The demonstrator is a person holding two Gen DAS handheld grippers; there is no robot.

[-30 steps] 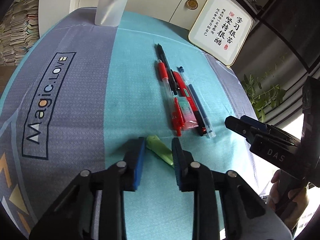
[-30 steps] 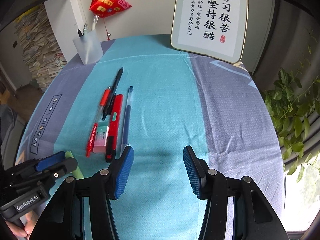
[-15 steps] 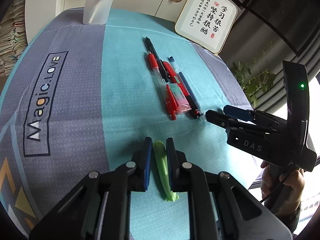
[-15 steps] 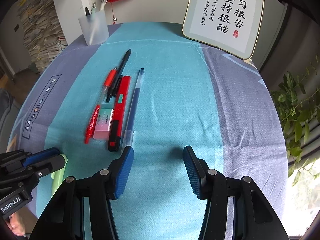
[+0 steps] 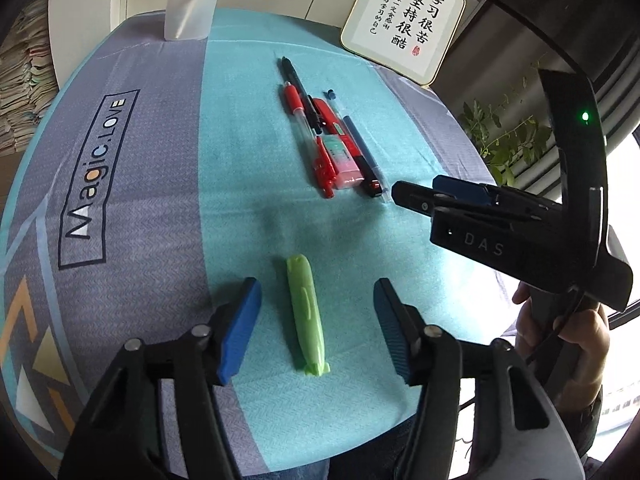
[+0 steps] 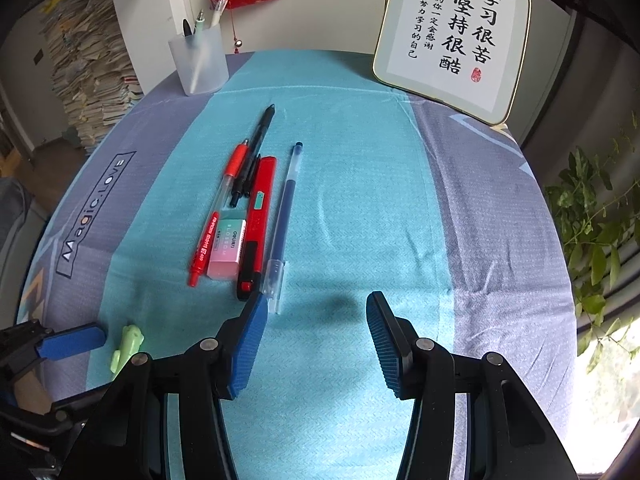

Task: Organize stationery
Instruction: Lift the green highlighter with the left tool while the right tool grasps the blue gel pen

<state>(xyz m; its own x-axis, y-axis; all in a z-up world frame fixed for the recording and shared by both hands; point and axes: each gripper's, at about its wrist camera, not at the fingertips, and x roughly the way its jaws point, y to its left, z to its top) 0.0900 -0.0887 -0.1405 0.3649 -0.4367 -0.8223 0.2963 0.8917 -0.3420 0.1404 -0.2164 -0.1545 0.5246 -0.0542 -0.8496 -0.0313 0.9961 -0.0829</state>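
your left gripper has just been opening; its jaws now stand apart around the green highlighter, which lies loose on the tablecloth. your right gripper hovers wide and empty. the row of pens looks lined up; the highlighter is well apart from it.

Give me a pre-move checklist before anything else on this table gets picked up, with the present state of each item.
1. Left gripper free of the green highlighter: ok; its jaws have just been opening, pads clear on both sides.
2. Highlighter at rest on the tablecloth: ok, lying flat.
3. Right gripper empty: ok, open over bare cloth.
4. Pens and eraser lined up: ok, side by side in a row.
5. Pen cup upright: ok, pens standing in it.
6. Room left in the cup: cannot tell.
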